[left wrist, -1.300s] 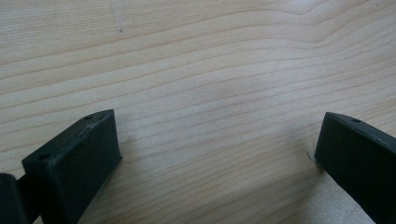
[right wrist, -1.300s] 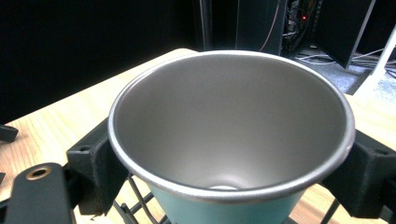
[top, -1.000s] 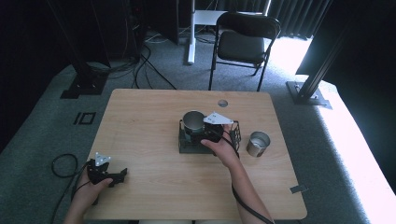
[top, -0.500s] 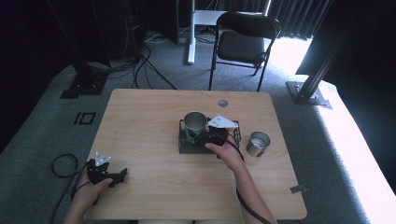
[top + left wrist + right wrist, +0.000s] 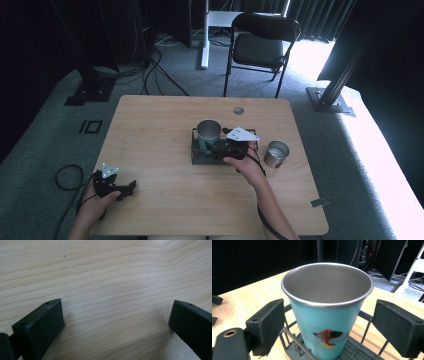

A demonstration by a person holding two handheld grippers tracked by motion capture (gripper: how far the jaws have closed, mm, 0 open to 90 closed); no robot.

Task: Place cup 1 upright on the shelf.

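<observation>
A teal metal cup (image 5: 208, 134) (image 5: 327, 307) with a small picture on its side stands upright in the left end of a dark wire rack (image 5: 200, 154) (image 5: 294, 345) at mid-table. My right gripper (image 5: 212, 147) (image 5: 329, 327) is open, its jaws on either side of the cup and apart from it. A plain steel cup (image 5: 275, 153) stands on the table right of the rack. My left gripper (image 5: 129, 187) (image 5: 115, 322) is open over bare wood near the front left corner.
The wooden table (image 5: 160, 125) has a round cable hole (image 5: 238, 110) near its far edge. A black folding chair (image 5: 262, 47) stands behind it. Cables lie on the carpet at the left, and a dark stand base (image 5: 330, 97) sits at the right.
My right hand and its gripper have drawn back slightly from the teal cup toward the right. The left gripper has stayed put.
</observation>
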